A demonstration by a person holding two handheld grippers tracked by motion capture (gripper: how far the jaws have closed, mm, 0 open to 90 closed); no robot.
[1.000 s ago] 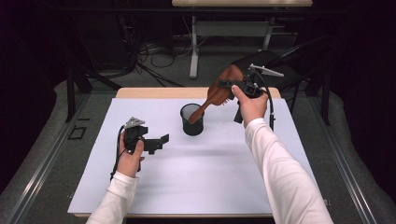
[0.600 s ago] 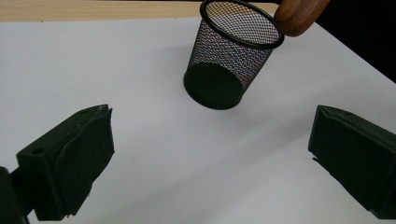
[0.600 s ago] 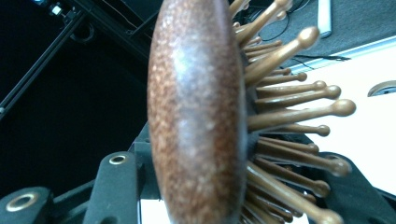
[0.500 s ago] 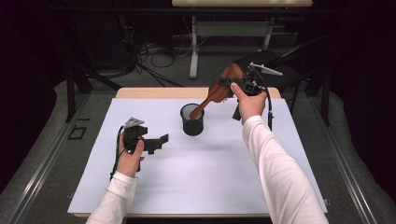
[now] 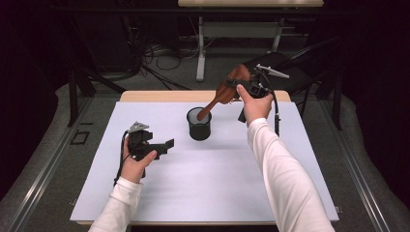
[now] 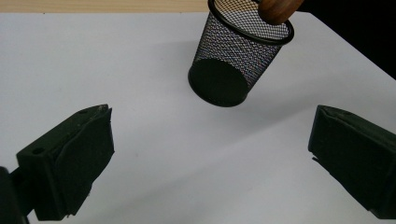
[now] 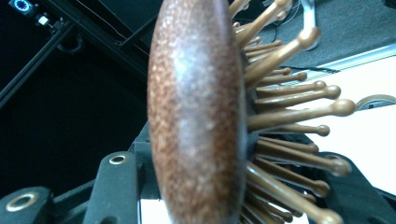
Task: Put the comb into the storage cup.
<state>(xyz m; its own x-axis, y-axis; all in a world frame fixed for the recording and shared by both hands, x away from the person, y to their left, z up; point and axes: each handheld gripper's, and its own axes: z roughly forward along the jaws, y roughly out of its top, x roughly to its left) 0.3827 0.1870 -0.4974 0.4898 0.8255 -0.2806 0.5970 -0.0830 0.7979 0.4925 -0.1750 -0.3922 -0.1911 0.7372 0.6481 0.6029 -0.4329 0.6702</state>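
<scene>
Wooden hairbrush [image 5: 226, 91] clamped in right hand-held gripper [image 5: 240, 85], handle in mesh cup [image 5: 199, 124] (mid-table); left hand-held gripper [image 5: 166, 145] wide.

Hairbrush [image 7: 196, 116] handle tip hidden inside mesh cup [image 5: 199, 126]; brush cropped top/btm.

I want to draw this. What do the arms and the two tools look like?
Both arms wear long white sleeves. The left tool is black with blocky padded jaws, a grey three-cornered plate on top and a black cable trailing. The right tool is black too, with its own plate and cable.
</scene>
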